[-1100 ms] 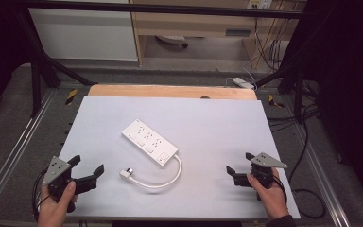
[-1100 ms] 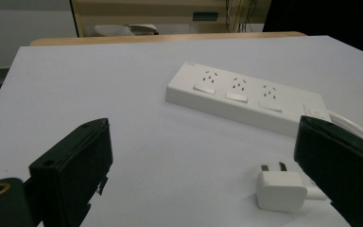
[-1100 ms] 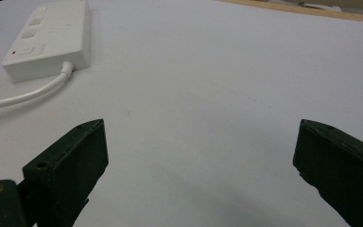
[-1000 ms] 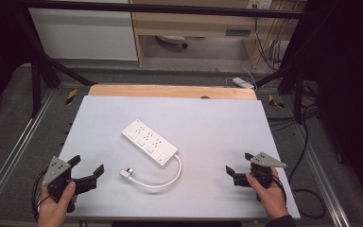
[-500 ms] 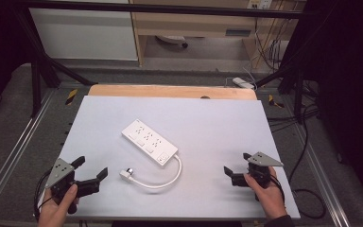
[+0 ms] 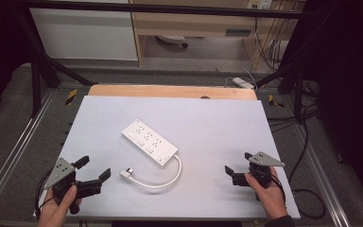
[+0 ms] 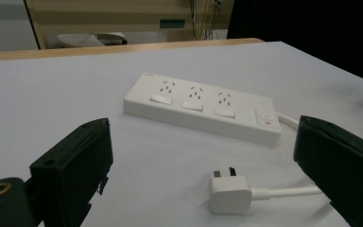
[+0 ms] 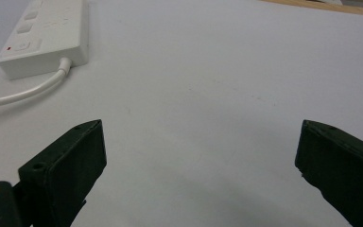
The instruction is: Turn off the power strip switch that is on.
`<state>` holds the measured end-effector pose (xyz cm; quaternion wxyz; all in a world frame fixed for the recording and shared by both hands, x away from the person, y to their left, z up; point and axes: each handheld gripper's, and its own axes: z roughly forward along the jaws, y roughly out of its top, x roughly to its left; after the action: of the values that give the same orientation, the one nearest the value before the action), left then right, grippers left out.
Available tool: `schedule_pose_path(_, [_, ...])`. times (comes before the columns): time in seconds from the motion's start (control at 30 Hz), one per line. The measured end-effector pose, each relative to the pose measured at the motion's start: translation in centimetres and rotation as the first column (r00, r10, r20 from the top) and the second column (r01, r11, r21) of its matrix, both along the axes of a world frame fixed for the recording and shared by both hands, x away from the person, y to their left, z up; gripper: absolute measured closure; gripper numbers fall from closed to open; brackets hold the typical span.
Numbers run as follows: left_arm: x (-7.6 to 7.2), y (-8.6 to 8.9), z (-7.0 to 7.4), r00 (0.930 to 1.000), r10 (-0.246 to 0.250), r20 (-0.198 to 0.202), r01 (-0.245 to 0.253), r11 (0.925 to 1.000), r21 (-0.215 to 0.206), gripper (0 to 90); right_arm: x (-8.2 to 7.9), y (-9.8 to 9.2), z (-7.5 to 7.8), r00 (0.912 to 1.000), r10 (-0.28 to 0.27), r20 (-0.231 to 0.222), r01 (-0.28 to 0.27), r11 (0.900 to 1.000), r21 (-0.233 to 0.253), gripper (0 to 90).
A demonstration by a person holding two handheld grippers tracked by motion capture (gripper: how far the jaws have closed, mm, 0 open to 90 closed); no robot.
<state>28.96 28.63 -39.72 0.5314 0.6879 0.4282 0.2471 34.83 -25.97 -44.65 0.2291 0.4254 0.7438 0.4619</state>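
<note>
A white power strip (image 6: 150, 142) with three sockets lies at an angle in the middle of the white table (image 6: 208, 118). Its cable (image 6: 165, 182) loops round to a white plug (image 6: 125, 174) lying flat. My left gripper (image 6: 94, 168) is held open near the front left edge, a short way left of the plug and holding nothing. In the left gripper view the plug (image 7: 229, 191) and the strip (image 7: 203, 106) lie ahead between the wide jaws of the gripper (image 7: 203, 137). My right gripper (image 6: 237, 162) stands open at the front right, over bare table. Its view has the strip's switch end (image 8: 47, 33) at the upper left.
A wooden strip (image 6: 170, 91) runs along the table's far edge. Metal rails (image 6: 19, 142) flank both sides. Cables (image 6: 307, 189) trail on the floor at the right, and a cabinet (image 6: 85, 33) stands beyond the table.
The left gripper has shifted slightly to the right, toward the plug. The right gripper has edged a little to the left. The strip and plug have not moved.
</note>
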Motion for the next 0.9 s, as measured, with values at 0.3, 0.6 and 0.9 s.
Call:
schedule_pose_path(0.3, [-0.2, -0.3, 1.4, 0.9982, -0.019, 0.056, 0.021, 0.9988, -0.044, 5.1, 0.1, 0.0, 0.0, 1.0000, -0.002, 0.006, 0.002, 1.000, 0.002, 3.0])
schedule_pose_path(0.6, [-0.1, -0.4, 2.4, 0.9959, -0.044, 0.079, 0.047, 0.9978, -0.047, 4.7, 0.0, 0.1, 0.1, 1.0000, 0.007, 0.005, -0.007, 1.000, 0.008, 3.0])
schedule_pose_path(0.9, [0.2, -1.1, 3.4, 0.9937, -0.065, 0.091, 0.069, 0.9970, -0.034, 4.7, 0.0, 0.1, 0.1, 1.0000, 0.004, 0.004, -0.004, 1.000, 0.010, 2.7])
